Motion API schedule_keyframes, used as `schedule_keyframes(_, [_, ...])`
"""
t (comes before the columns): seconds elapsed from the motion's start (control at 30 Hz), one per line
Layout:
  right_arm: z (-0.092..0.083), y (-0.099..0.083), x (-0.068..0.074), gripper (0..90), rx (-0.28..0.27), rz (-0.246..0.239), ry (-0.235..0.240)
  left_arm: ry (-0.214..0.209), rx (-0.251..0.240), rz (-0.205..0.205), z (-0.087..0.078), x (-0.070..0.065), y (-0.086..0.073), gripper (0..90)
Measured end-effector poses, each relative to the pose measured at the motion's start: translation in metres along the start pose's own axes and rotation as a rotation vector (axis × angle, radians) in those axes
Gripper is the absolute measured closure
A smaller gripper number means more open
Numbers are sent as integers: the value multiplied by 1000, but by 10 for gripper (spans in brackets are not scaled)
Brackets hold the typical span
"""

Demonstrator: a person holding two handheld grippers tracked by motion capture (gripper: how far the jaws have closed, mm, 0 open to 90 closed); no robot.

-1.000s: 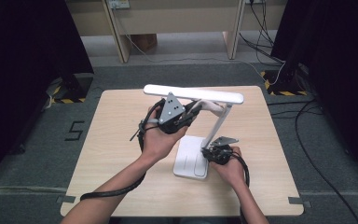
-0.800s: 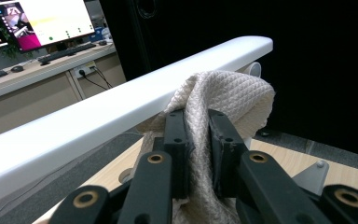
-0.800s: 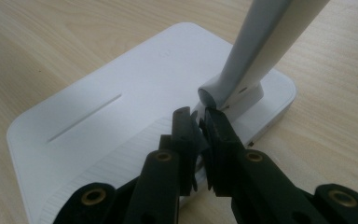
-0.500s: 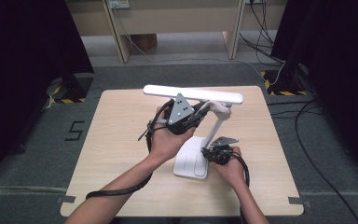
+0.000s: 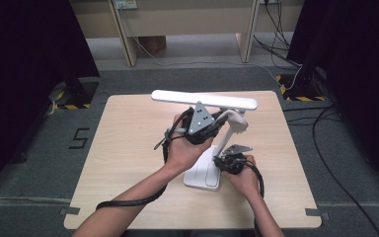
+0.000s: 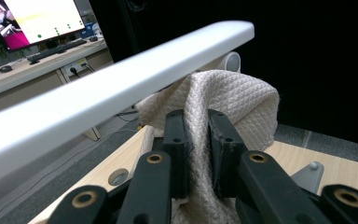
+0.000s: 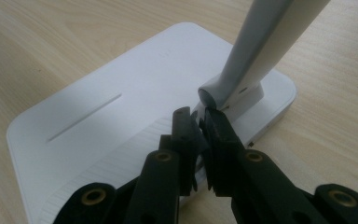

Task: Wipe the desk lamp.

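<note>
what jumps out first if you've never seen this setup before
The white desk lamp standing mid-table draws the eye first, its long light bar stretched level across the wooden table. Just under that bar, the left gripper is shut on a cream quilted cloth. Lower down, the right gripper sits at the hinge where the lamp's arm meets its flat base, jaws nearly together.

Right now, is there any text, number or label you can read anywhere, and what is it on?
"5": a large dark digit on the grey floor left of the table.
Monitor in the left gripper view: lines of on-screen text, too blurred to read.
Desk lamp: no readable marking.
</note>
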State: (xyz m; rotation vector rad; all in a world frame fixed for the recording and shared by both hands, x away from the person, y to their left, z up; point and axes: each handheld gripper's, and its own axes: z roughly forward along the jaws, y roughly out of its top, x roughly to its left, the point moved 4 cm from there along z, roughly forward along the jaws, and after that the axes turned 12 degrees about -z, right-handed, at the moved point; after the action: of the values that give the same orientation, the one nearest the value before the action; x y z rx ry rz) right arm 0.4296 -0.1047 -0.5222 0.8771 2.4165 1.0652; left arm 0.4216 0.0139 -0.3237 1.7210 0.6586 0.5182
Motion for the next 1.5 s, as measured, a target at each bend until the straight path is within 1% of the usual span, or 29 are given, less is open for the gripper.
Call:
schedule_keyframes(0.23, [0, 0, 0, 832, 2, 2, -1, 2, 18, -6, 8, -2, -5, 792])
schedule_keyframes(0.37, [0, 0, 0, 832, -1, 0, -2, 2, 19, -10, 11, -2, -7, 792])
schedule_keyframes(0.53, [0, 0, 0, 832, 0, 0, -2, 3, 26, -5, 14, -2, -9, 791])
schedule_keyframes(1.03, [0, 0, 0, 832, -4, -3, -3, -2, 45, 39, 21, -3, -20, 790])
schedule_keyframes(1.2, [0, 0, 1, 832, -2, 4, -5, -2, 51, 50, 23, -1, -25, 791])
schedule_keyframes(1.23, [0, 0, 0, 832, -4, -2, -5, -1, 54, 51, 23, -1, -26, 790])
schedule_keyframes(1.4, [0, 0, 1, 832, -2, 4, -5, 2, 61, 52, 24, 0, -30, 791])
schedule_keyframes(1.5, [0, -1, 0, 832, -6, -1, -4, 3, 65, 58, 25, 0, -33, 791])
